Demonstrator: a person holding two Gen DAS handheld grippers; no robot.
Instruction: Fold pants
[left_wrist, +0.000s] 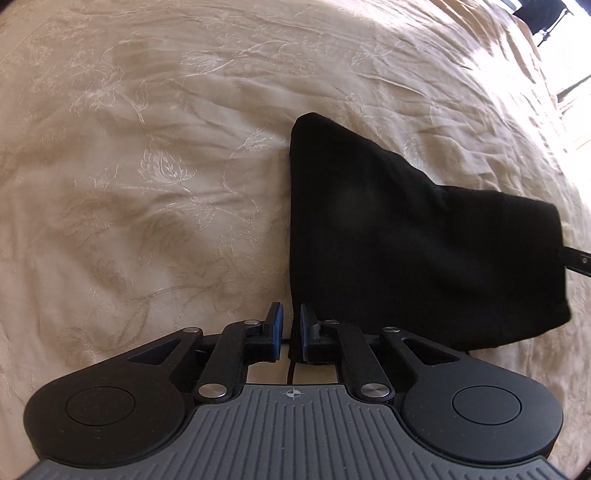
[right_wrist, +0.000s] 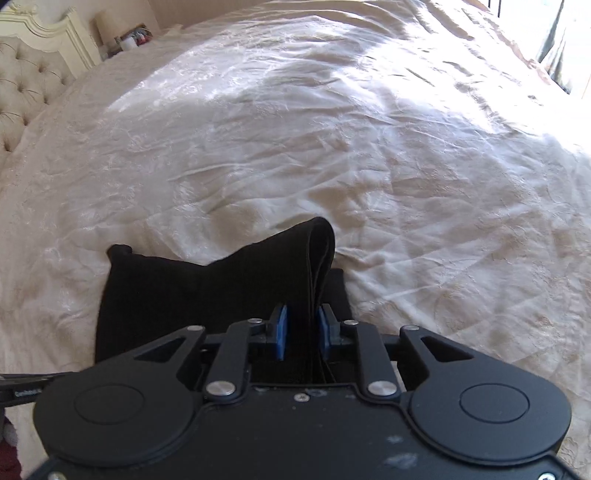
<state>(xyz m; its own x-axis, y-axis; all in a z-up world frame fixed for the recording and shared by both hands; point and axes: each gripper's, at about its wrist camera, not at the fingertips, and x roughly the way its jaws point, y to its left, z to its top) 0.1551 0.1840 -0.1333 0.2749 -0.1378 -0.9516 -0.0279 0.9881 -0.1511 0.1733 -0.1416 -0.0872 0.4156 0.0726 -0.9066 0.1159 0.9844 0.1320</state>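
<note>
The black pants (left_wrist: 406, 240) lie folded on the cream bedspread (left_wrist: 147, 166). My left gripper (left_wrist: 291, 328) is nearly shut on the near left edge of the pants, a thin strip of black cloth between its blue pads (left_wrist: 277, 325). My right gripper (right_wrist: 303, 332) is shut on the right edge of the pants (right_wrist: 207, 291), which stands up in a doubled fold between its blue pads (right_wrist: 282, 332). The right gripper's tip shows at the far right of the left wrist view (left_wrist: 578, 260), at the pants' right edge.
The embroidered bedspread (right_wrist: 332, 147) spreads wide on all sides. A tufted headboard (right_wrist: 26, 88) and a nightstand with a lamp (right_wrist: 110, 26) stand at the far left. Bright window light falls at the right (right_wrist: 561, 44).
</note>
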